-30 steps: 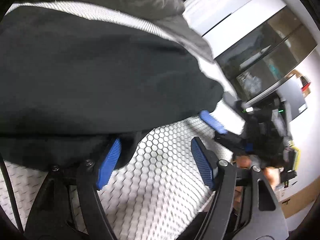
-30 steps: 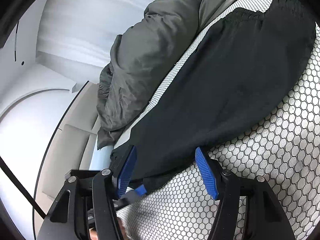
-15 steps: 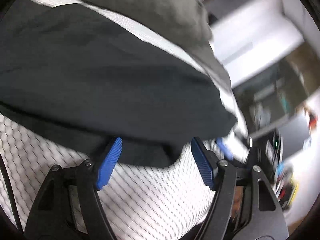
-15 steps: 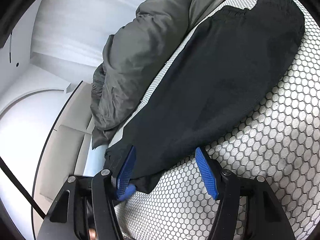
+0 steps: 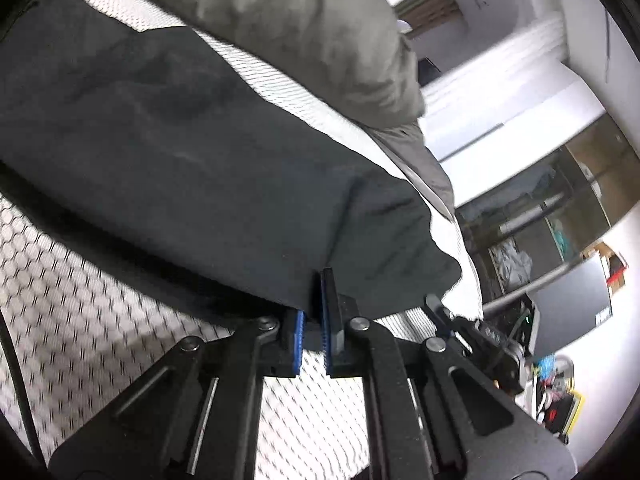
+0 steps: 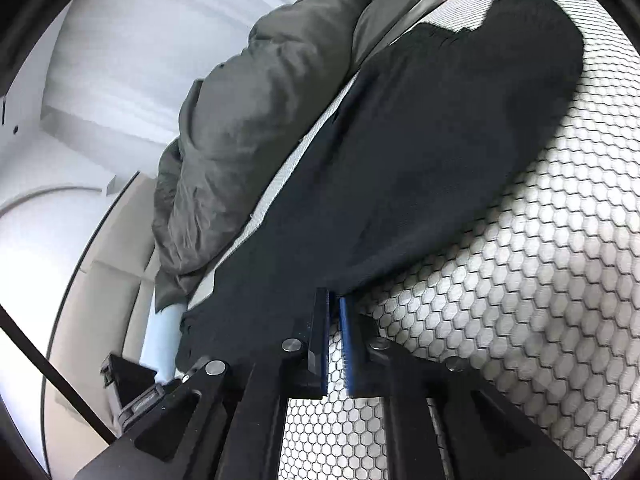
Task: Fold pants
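Black pants (image 5: pixel 168 152) hide the left hand-held gripper (image 5: pixel 316 304) pad tips.

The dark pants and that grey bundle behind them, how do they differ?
The dark pants are near-black and lie spread flat on the honeycomb-patterned cover; the grey bundle is paler, puffy and heaped in wrinkles. The left gripper and right gripper pinch the pants' near edge; nothing holds the bundle. Both are soft fabric.

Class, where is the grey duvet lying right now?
In both views the grey duvet lies bunched beyond the dark pants, along their far edge, on the bed.
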### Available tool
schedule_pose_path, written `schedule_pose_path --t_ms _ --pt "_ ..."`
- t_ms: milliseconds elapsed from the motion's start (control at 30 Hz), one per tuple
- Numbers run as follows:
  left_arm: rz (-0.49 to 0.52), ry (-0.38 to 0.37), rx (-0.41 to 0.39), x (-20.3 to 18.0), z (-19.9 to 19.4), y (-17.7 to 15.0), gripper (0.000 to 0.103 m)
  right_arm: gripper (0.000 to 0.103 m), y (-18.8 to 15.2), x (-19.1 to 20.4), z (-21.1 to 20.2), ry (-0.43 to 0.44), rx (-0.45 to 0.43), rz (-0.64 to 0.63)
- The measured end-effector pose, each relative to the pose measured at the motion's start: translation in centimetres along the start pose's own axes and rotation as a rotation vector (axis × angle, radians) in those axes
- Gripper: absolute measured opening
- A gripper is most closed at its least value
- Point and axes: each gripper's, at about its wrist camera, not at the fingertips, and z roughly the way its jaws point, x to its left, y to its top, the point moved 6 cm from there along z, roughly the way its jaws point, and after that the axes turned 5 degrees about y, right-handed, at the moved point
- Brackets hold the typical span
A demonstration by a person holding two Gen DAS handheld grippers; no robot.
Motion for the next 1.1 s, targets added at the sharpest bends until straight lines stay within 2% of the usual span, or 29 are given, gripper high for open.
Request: schedule_pose_path --t_ms 33,100,133,200,233,300,333,367,400,433,467,500,567,667,767,833,900,933,967,1000,1100 --pt "0.016 0.009 0.009 -0.2 -0.4 -0.4 0.004 0.004 0.0 0.2 -0.3 0.002 -0.004 -0.01" --pt "0.063 0.073 0.034 0.2 0.1 -0.9 0.004 0.004 0.0 0.7 -0.7 -0.007 -0.002 -0.048" --pt "0.063 0.111 0.049 0.5 1.0 -1.0 0.006 0.004 0.0 0.7 -0.7 -0.013 0.004 -0.056" --pt "0.009 0.166 0.129 2.9 2.1 -1.6 0.008 0.005 0.0 0.3 -0.5 -0.034 0.012 -0.051" --pt "-0.044 0.146 0.132 3.7 2.2 -1.7 0.008 0.006 -0.1 -0.1 -0.1 -0.06 0.037 -0.039" --pt "-0.033 0.139 0.133 3.6 1.4 -1.3 0.01 0.017 0.4 -1.1 -0.7 -0.07 0.041 0.001" --pt "-0.017 0.146 0.128 3.4 0.9 -1.1 0.019 0.02 0.8 -1.3 -1.2 -0.067 0.024 0.014" --pt "-0.012 0.142 0.114 3.4 0.2 -0.9 0.034 0.034 1.7 -1.9 -2.5 -0.069 -0.025 0.034" --pt "-0.019 0.133 0.095 3.5 -0.5 -0.6 0.043 0.056 2.8 -2.6 -4.4 -0.079 -0.096 0.048" --pt "-0.028 0.132 0.077 3.6 -1.0 -0.3 0.056 0.066 3.8 -3.2 -6.1 -0.091 -0.168 0.05" --pt "-0.041 0.142 0.056 4.1 -1.4 0.1 0.058 0.075 4.6 -3.8 -7.5 -0.108 -0.224 0.053" --pt "-0.053 0.16 0.045 4.7 -1.6 0.5 0.058 0.076 5.6 -5.0 -9.0 -0.144 -0.293 0.075" --pt "-0.085 0.163 0.044 5.6 -1.7 1.0 0.058 0.076 7.1 -6.8 -10.0 -0.147 -0.349 0.141" --pt "-0.119 0.153 0.042 6.4 -2.0 1.6 0.058 0.076 8.9 -8.4 -7.5 -0.035 -0.297 0.233" --pt "-0.1 0.169 0.036 6.5 -1.3 2.1 0.058 0.074 10.1 -9.0 -5.2 -0.096 -0.281 0.225" --pt "-0.085 0.176 0.034 6.4 -0.7 1.8 0.058 0.063 11.0 -8.7 -4.5 -0.145 -0.294 0.178" --pt "-0.069 0.177 0.03 6.5 -0.5 1.6 0.058 0.037 11.1 -8.6 -4.4 -0.224 -0.289 0.132" --pt "-0.067 0.177 0.03 6.4 -0.5 1.5 0.057 0.032 10.9 -8.5 -4.7 -0.232 -0.294 0.127" --pt "-0.067 0.178 0.031 6.3 -0.3 1.4 0.058 0.021 10.7 -8.4 -5.2 -0.226 -0.3 0.128" --pt "-0.067 0.179 0.031 6.3 -0.4 1.5 0.058 0.014 10.4 -8.1 -5.9 -0.217 -0.307 0.124" --pt "-0.062 0.185 0.036 6.3 -0.3 1.5 0.058 0.014 10.2 -8.0 -8.0 -0.242 -0.354 0.091"
